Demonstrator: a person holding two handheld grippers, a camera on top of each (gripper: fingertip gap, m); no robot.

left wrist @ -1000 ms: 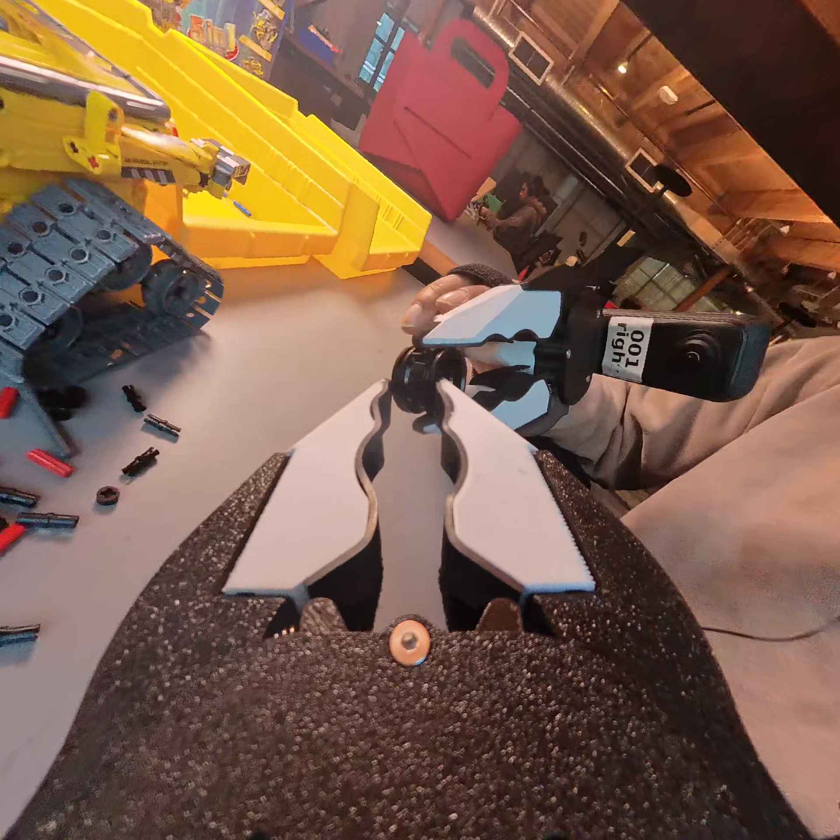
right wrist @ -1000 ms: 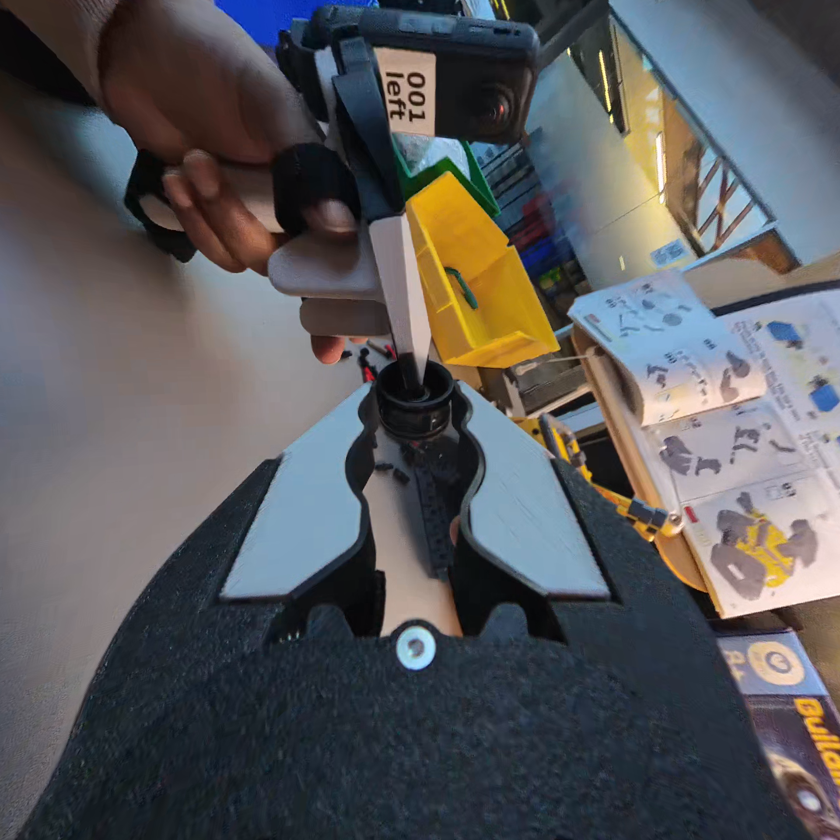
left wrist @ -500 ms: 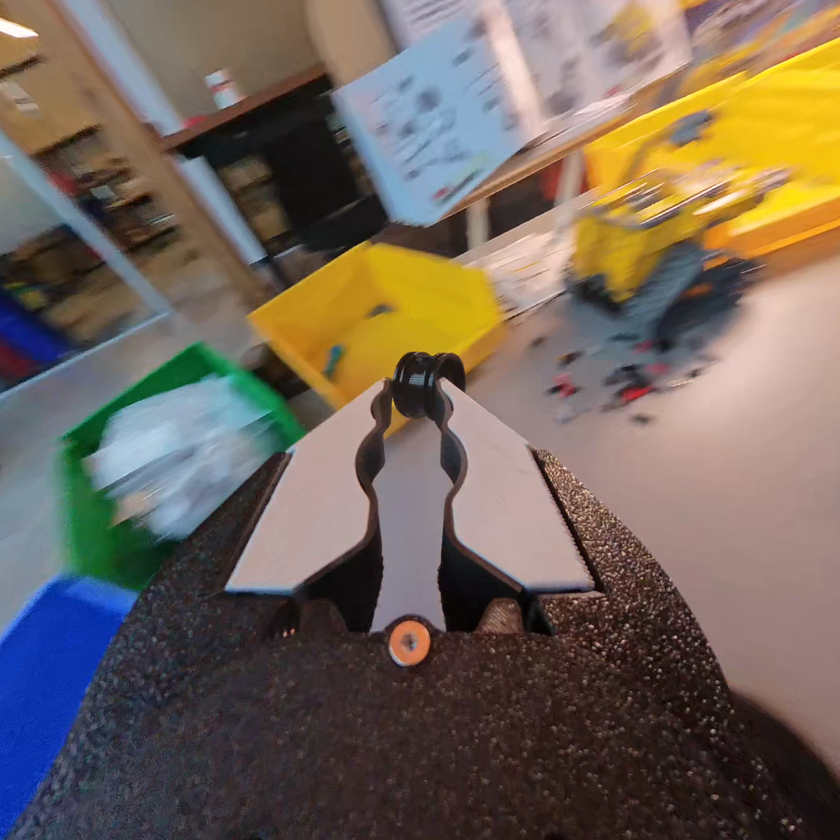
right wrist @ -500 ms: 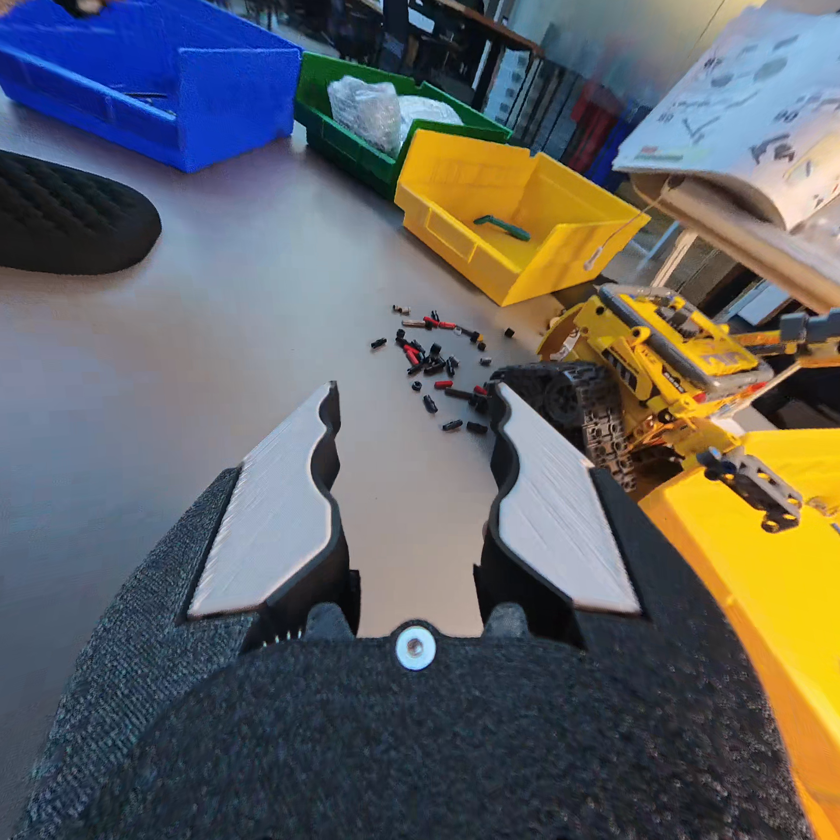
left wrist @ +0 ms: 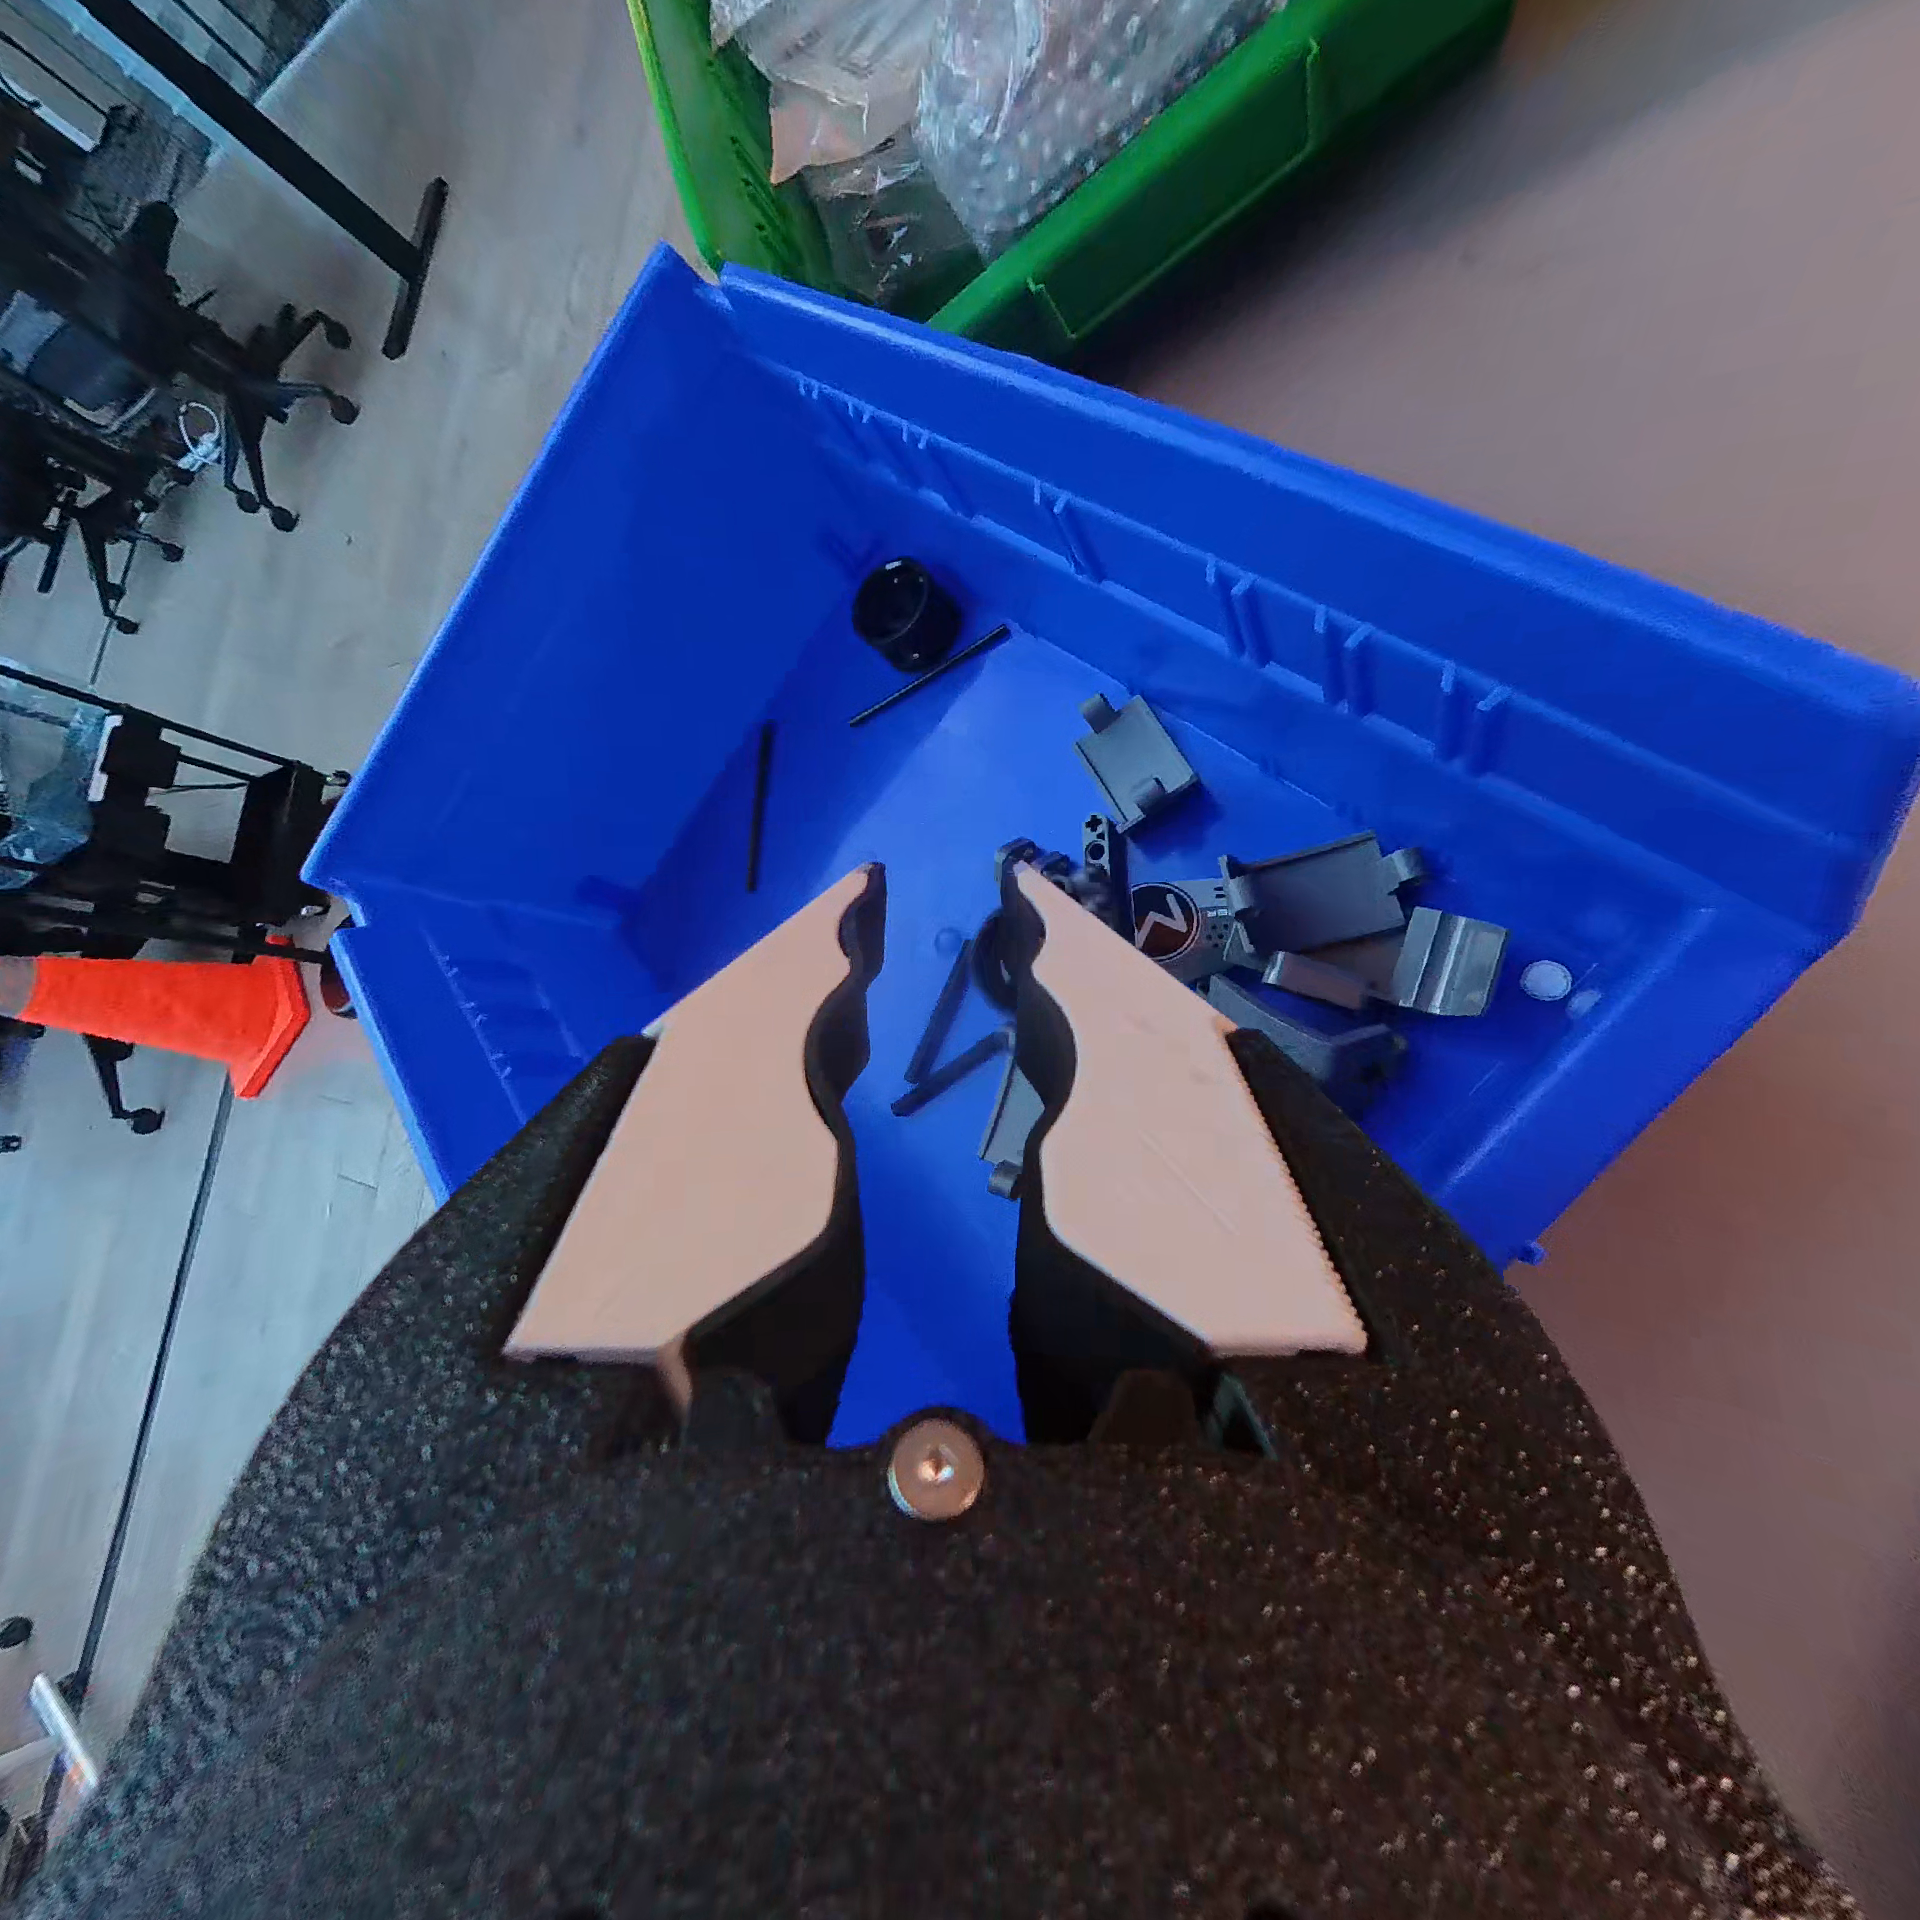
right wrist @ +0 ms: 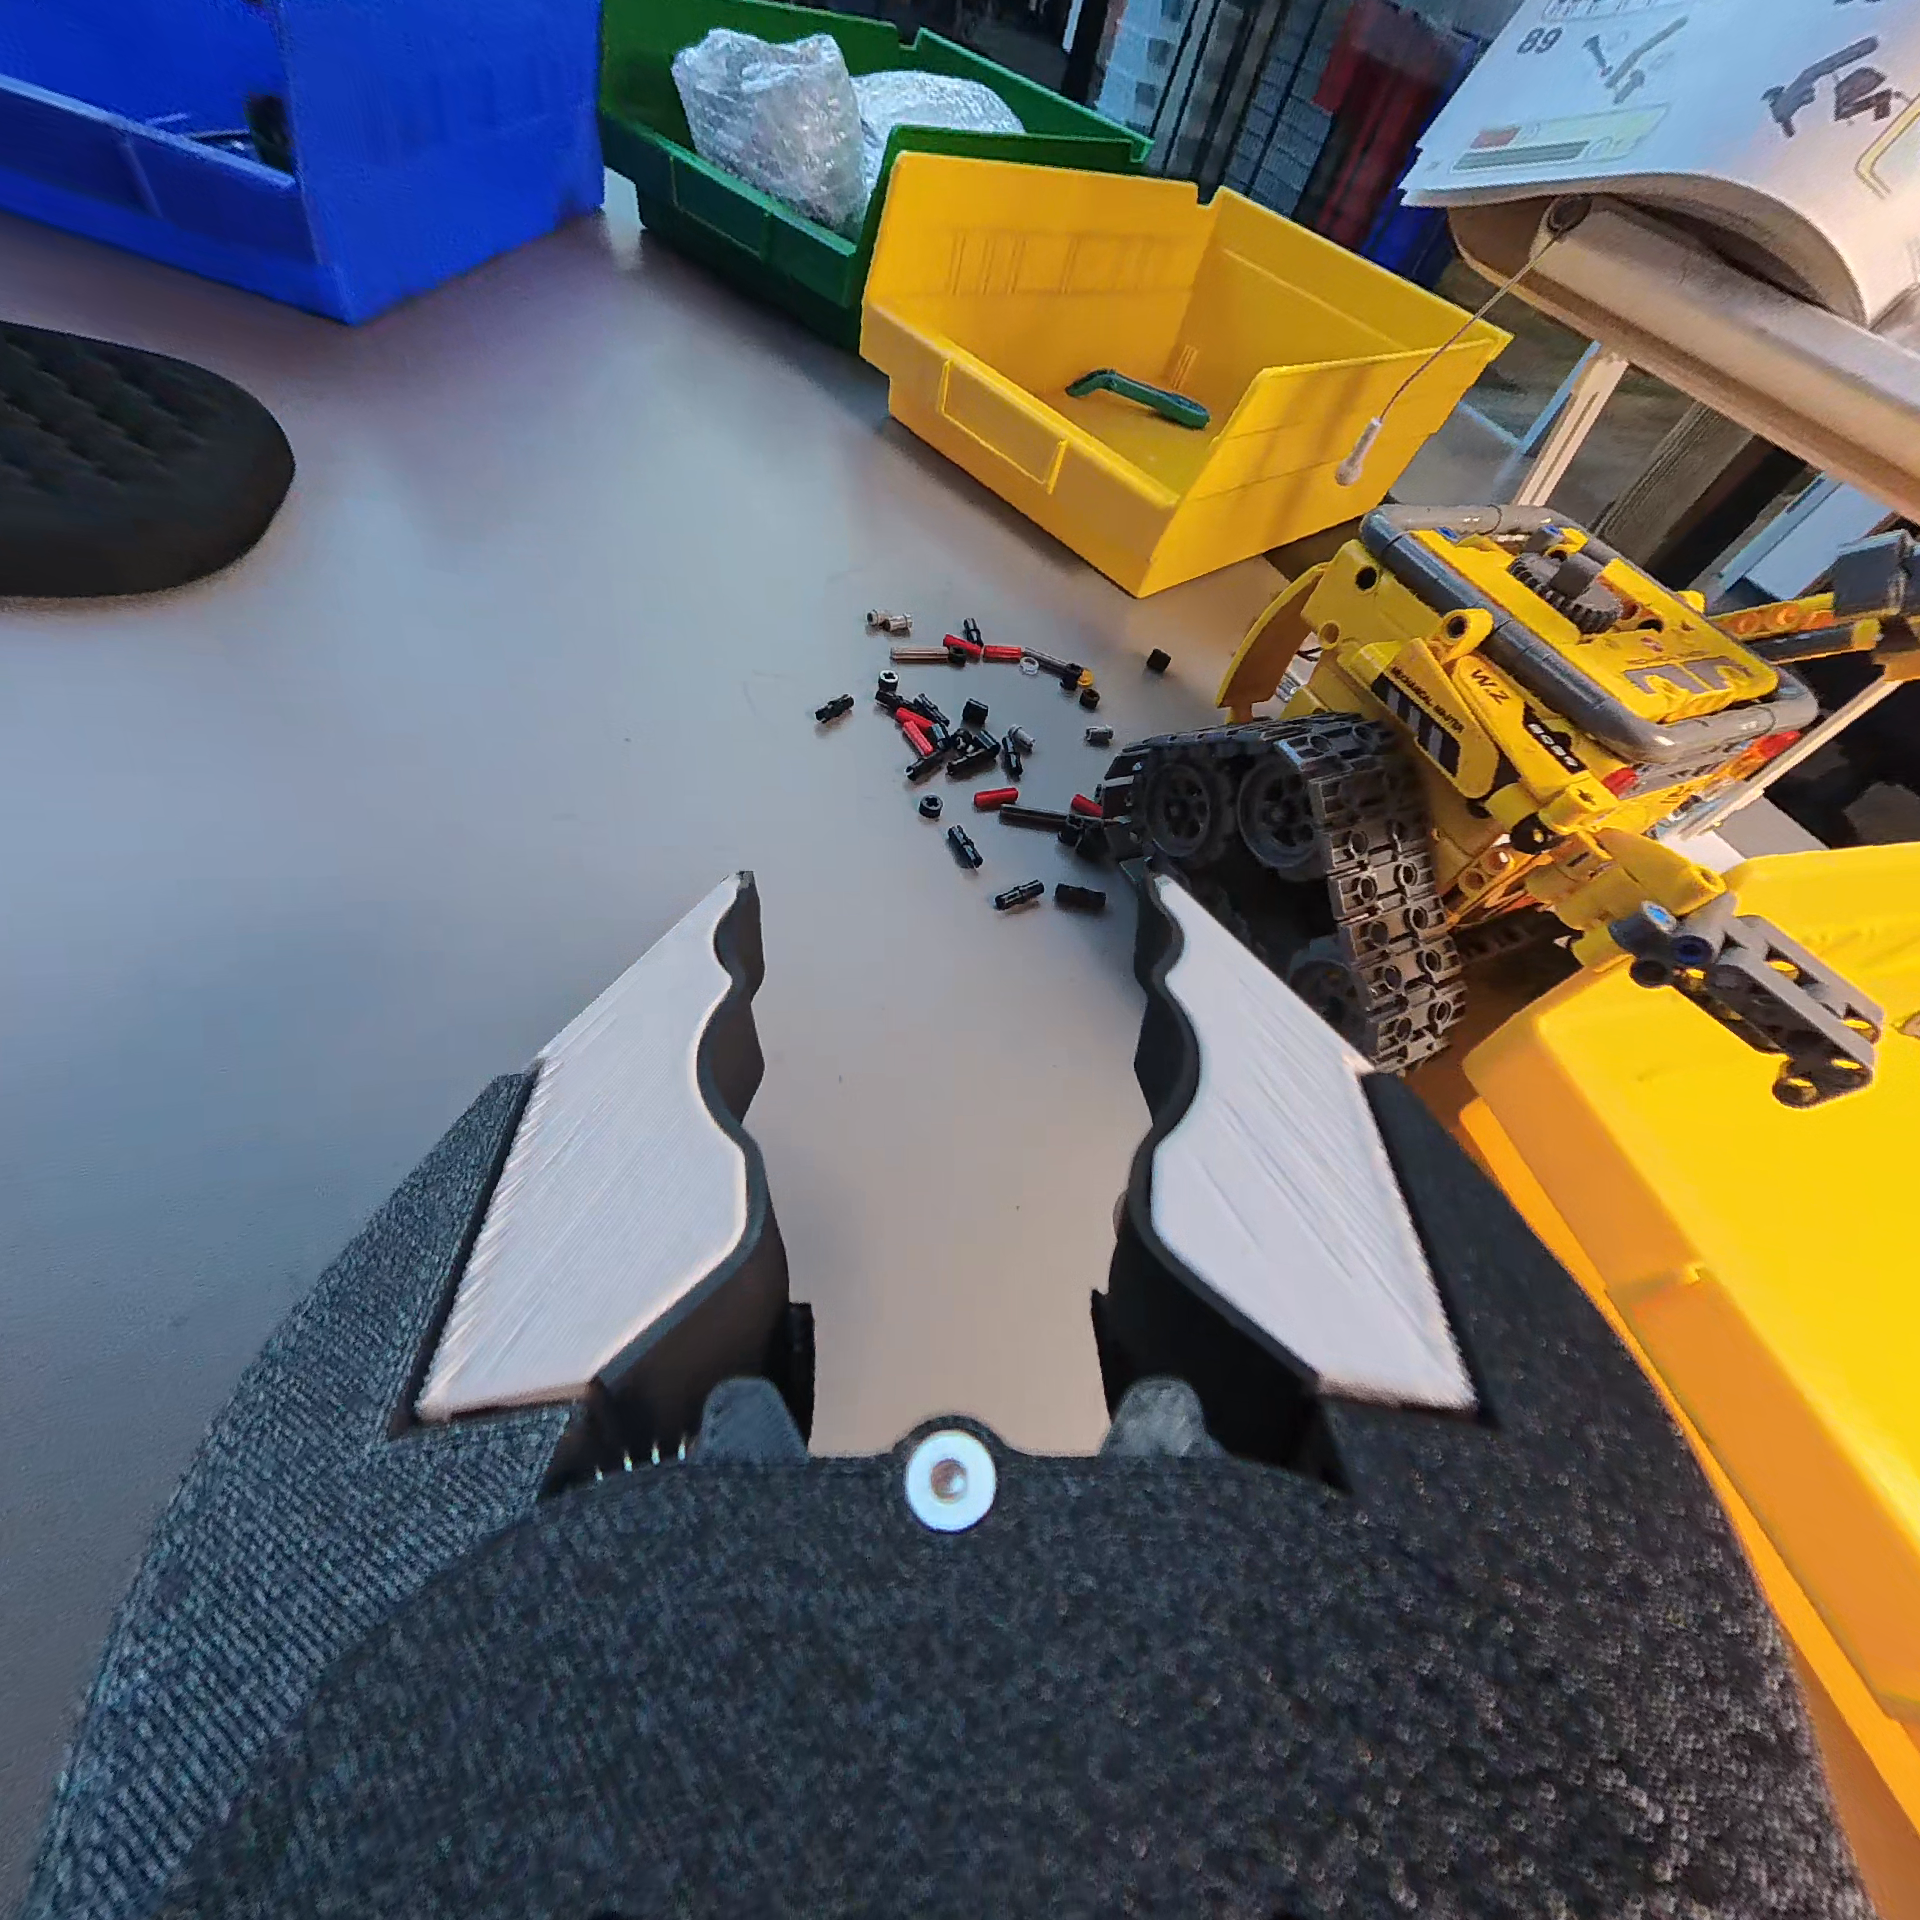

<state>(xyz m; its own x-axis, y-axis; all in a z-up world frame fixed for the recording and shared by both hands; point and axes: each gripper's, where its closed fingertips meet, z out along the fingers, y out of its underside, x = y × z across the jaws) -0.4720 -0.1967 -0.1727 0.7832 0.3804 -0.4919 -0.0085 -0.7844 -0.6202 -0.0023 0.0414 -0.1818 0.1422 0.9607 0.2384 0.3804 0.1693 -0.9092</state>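
Observation:
My left gripper [left wrist: 943, 873] hangs open and empty over the blue bin [left wrist: 1351, 488]. A black wheel [left wrist: 902, 623] lies in the bin's far corner, apart from my fingers. Thin black rods [left wrist: 762, 805] and several grey model parts [left wrist: 1320, 914] lie on the bin floor. My right gripper [right wrist: 945, 883] is open wide and empty above the grey table, just left of a yellow tracked model vehicle [right wrist: 1455, 748]. Its right fingertip is close to the grey track [right wrist: 1340, 831]. Loose black and red pins [right wrist: 966, 727] lie ahead of it.
A green bin [left wrist: 1195, 208] with plastic bags stands beside the blue bin [right wrist: 416, 156]. A yellow bin [right wrist: 1174, 353] holds a green part. A large yellow bin [right wrist: 1714, 1195] is at the right. A black pad [right wrist: 125, 457] lies left. An open booklet [right wrist: 1714, 104] overhangs. My hands' fingertips stand some 55 centimetres from each other. My left tips are about 55 centimetres from the grey track [right wrist: 1340, 831], my right tips only 8 centimetres.
My left gripper took the black wheel from the right gripper, swung over the blue bin and let it go into the bin. My right gripper opened and moved near the model.

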